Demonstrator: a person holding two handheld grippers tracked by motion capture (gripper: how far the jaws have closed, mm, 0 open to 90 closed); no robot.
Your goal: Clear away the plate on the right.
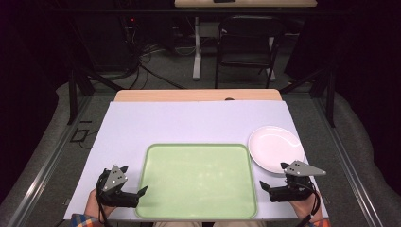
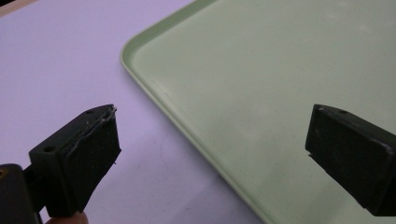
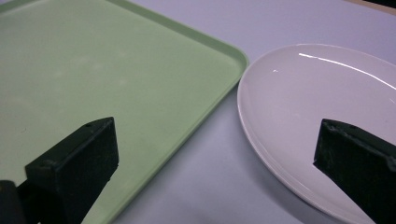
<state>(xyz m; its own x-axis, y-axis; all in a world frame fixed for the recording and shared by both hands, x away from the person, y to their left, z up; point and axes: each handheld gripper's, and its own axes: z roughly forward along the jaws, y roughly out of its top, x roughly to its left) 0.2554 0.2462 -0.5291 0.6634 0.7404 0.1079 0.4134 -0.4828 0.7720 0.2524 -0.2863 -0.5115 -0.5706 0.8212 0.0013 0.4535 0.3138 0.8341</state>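
Bright table, dark room around you.
You get even overhead light on the white table cover (image 1: 189,123), while the floor and far background fall off to near black. The white plate (image 3: 317,107) carries a thin streak of glare. The green tray (image 2: 261,79) shows faint soft reflections. Both gripper views look slightly soft, and the black jaws show little surface detail.
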